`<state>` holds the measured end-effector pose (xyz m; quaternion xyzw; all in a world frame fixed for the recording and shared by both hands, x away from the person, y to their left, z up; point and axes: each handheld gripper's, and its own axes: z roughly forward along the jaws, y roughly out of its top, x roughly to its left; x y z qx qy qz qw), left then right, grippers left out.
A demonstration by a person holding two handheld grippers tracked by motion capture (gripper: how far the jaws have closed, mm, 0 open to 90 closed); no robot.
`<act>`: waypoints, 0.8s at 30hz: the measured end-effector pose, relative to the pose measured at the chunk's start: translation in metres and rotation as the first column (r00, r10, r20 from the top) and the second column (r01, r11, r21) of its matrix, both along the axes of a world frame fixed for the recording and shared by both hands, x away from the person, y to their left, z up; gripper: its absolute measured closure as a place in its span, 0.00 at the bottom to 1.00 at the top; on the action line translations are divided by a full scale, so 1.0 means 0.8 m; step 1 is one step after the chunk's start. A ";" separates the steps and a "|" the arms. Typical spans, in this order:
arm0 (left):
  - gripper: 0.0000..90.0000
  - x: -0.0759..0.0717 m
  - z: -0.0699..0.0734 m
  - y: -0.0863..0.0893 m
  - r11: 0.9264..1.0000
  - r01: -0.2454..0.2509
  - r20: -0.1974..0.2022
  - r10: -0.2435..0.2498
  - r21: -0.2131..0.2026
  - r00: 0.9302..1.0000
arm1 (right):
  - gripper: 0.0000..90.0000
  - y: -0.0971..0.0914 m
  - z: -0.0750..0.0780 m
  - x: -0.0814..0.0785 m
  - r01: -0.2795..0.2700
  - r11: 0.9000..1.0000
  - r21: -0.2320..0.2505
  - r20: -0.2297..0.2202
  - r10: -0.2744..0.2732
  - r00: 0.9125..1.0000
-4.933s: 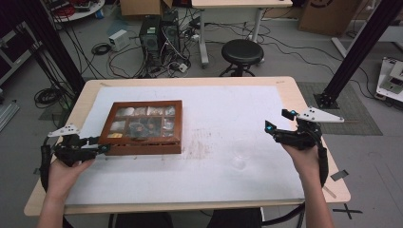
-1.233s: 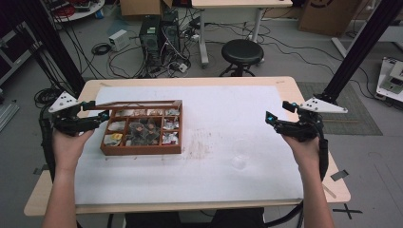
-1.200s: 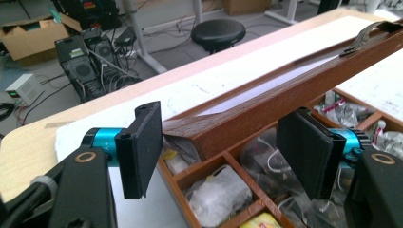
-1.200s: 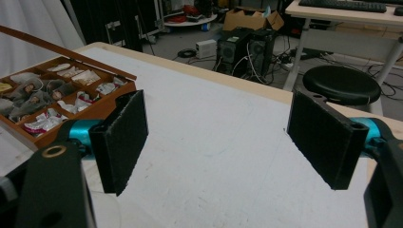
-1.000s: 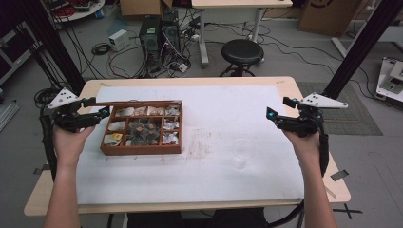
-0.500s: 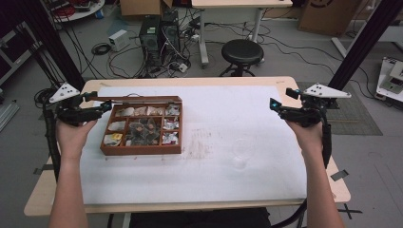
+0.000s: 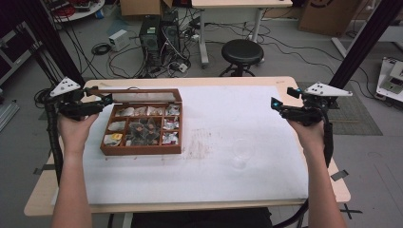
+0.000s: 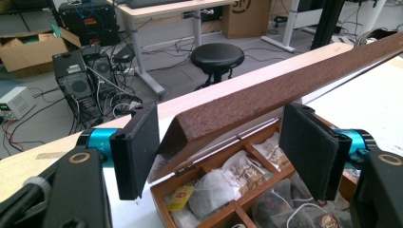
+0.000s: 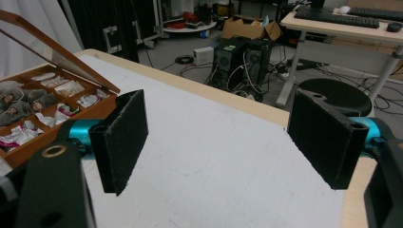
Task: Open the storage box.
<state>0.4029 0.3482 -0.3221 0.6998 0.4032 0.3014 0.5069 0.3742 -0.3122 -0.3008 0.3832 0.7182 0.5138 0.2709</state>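
Between the wide-apart jaws of the left gripper [image 8: 218, 152] stands the corner of the raised lid [image 8: 294, 80], apparently touching neither pad. Just beyond and below them lies the wooden box [image 7: 141, 124] with its compartments of tea bags [image 8: 216, 187]. The step in hand seems to be opening the lid; next it probably needs pushing farther back. The right gripper [image 9: 228, 137], jaws also wide, holds nothing above the white table cover [image 7: 228, 118]. Farther off stand a stool [image 7: 242, 50] and computers [image 7: 159, 35].
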 end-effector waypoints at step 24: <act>0.33 0.006 -0.001 -0.001 0.999 -0.025 0.006 0.025 -0.036 1.000 | 0.24 0.001 -0.003 0.002 0.007 1.000 -0.009 -0.017 -0.007 1.000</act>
